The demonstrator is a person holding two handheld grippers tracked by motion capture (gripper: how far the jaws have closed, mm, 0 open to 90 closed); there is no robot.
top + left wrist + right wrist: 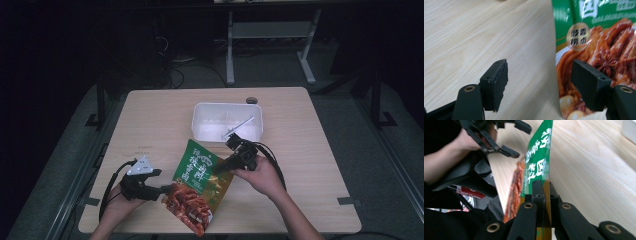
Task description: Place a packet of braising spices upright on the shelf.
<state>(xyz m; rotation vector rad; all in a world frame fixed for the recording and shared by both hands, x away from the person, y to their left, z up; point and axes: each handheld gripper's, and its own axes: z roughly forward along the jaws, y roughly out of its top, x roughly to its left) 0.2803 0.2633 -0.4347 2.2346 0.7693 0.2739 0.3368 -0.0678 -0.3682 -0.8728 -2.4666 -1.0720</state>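
A green and red food pouch [196,182] lies on the wooden table [155,120] near its front edge, with its right side lifted. My right gripper [218,169] is shut on that right edge; in the right gripper view the jaws pinch the green and gold edge of the pouch [539,162] at my right gripper [544,191]. My left gripper [166,189] is open at the pouch's left edge. In the left gripper view the pouch [599,37] runs behind the right pad [587,83], and bare wood shows in the gap of my left gripper [541,82]. The left gripper [517,141] also shows open beyond the pouch.
A white plastic tub [202,125] stands behind the pouch at mid-table, with a clear stick-like piece [241,126] leaning in it. A small dark round object [251,100] lies near the table's far edge. Dark floor and desk legs lie beyond.
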